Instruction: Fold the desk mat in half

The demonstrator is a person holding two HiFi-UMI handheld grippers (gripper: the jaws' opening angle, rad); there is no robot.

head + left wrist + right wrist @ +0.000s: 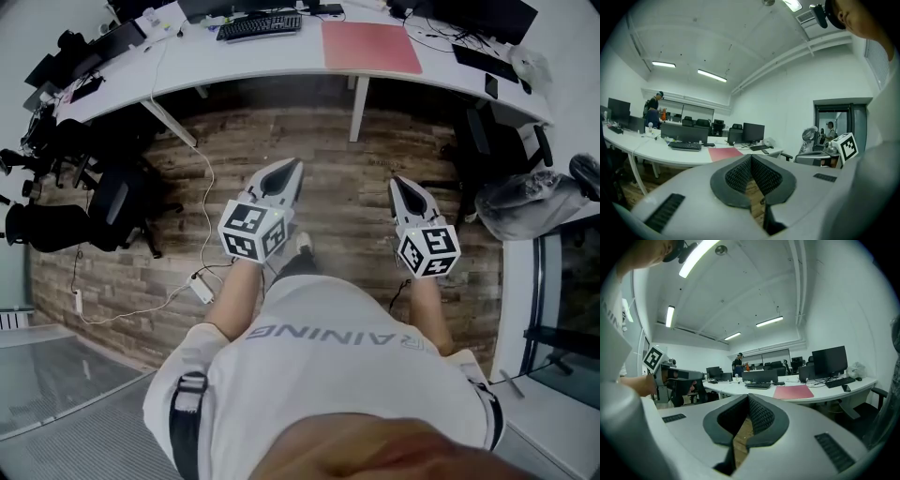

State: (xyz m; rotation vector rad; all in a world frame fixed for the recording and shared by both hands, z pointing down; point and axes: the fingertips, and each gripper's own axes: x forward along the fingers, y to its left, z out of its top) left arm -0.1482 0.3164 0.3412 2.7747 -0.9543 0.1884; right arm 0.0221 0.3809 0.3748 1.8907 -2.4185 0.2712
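Shirt (328, 366): nearest to us, it fills the bottom of the head view. It is white with grey lettering, and a black strap crosses the shoulder at lower left.
Left gripper (287, 171): we see it held out over the floor at centre left of the head view, with its marker cube toward us.
Left fingers (737, 176): in the left gripper view we see the ribbed pads pressed together at their tips, with nothing between them.
Right gripper (401, 184): it is held out at centre right of the head view, level with the left one and apart from it.
Right fingers (762, 416): in the right gripper view we find them pressed together as well, holding nothing.
Mat (371, 47): it is pink and lies flat on the table at the upper centre right of the head view, well apart from both grippers.
Table (253, 58): it is white and curved and runs across the top of the head view.
Keyboard (260, 25): it is black and sits on the table just left of the mat.
Floor (337, 150): it is wood planks under both grippers, with a white cable (208, 178) trailing down it at the left.
Chair (108, 202): it is black and stands at the left edge of the frame, beside the table's left end.
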